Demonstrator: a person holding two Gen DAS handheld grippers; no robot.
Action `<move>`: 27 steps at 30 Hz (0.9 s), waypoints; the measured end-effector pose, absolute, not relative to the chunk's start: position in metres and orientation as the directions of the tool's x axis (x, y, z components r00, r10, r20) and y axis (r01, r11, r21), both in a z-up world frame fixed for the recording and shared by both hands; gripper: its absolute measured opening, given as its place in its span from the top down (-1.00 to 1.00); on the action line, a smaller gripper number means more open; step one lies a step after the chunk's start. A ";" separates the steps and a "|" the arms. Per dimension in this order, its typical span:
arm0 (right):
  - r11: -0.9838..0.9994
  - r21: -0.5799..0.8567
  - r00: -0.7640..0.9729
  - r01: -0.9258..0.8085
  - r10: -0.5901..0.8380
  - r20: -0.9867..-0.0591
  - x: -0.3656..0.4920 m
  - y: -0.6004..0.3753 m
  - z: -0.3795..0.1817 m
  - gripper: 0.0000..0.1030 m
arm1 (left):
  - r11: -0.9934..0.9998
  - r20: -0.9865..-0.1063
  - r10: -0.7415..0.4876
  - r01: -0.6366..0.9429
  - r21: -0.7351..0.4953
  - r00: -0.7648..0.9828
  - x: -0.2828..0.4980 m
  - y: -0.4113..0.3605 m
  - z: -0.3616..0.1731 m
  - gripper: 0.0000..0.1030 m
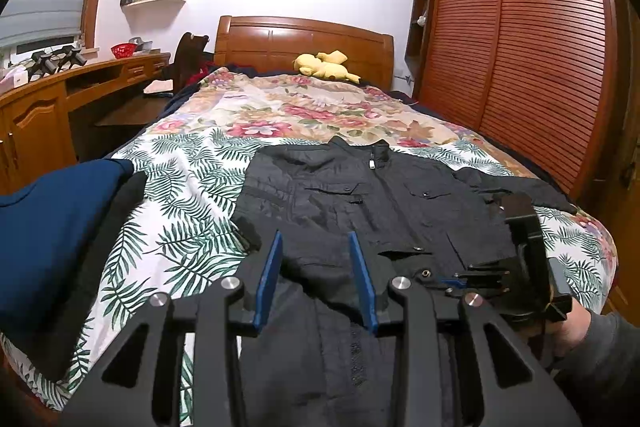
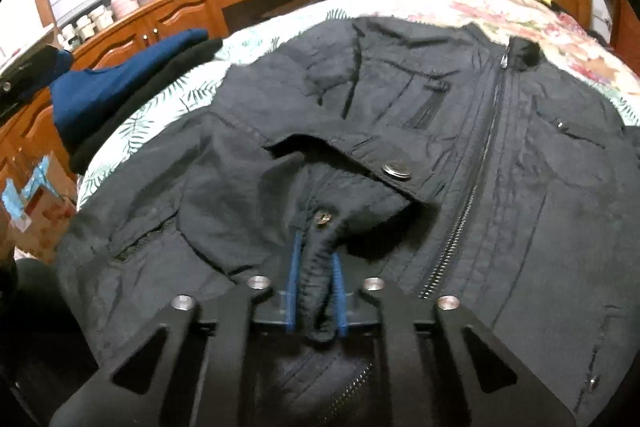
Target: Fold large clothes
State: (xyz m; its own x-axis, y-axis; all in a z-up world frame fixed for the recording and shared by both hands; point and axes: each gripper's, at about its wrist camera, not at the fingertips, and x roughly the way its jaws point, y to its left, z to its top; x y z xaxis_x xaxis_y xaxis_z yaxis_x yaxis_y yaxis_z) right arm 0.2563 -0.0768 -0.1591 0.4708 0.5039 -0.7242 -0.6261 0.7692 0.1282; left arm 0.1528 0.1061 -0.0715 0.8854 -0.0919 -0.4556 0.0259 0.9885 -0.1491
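Note:
A black zip jacket (image 1: 360, 203) lies face up on the bed, collar toward the headboard; it fills the right wrist view (image 2: 400, 131). My left gripper (image 1: 316, 247) is open, its blue pads apart over the jacket's lower left part, holding nothing. My right gripper (image 2: 316, 259) is shut on a bunched fold of the jacket near a snap button. The right gripper also shows in the left wrist view (image 1: 472, 277), low over the jacket's right side.
The bed has a leaf and flower print cover (image 1: 188, 195). Folded blue and black clothes (image 1: 52, 227) are stacked at its left edge. A yellow plush toy (image 1: 324, 65) lies by the headboard. A wooden desk (image 1: 60, 95) stands left, a wardrobe (image 1: 520, 47) right.

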 end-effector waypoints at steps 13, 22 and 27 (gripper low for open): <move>0.832 0.047 0.698 -0.553 0.494 -0.518 0.206 -0.143 -0.078 0.87 | 0.985 -0.441 -0.137 0.076 -0.155 0.887 0.162 0.079 -0.066 0.36; 0.927 -0.020 0.794 -0.375 0.311 -0.522 0.207 -0.196 -0.077 0.87 | 0.981 -0.448 -0.177 0.122 -0.147 0.876 0.176 0.046 -0.066 0.36; 0.941 -0.066 0.772 -0.332 0.230 -0.593 0.212 -0.209 -0.100 0.87 | 0.980 -0.454 -0.193 0.147 -0.135 0.870 0.182 0.027 -0.067 0.36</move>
State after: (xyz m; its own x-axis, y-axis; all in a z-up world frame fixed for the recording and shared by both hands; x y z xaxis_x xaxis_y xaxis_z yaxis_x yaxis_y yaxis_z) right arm 0.2117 -0.2088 -0.0998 0.7716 0.2304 -0.5929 -0.3318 0.9410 -0.0661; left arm 0.1822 0.0273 -0.0671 0.8699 -0.1928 -0.4540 0.1469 0.9799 -0.1348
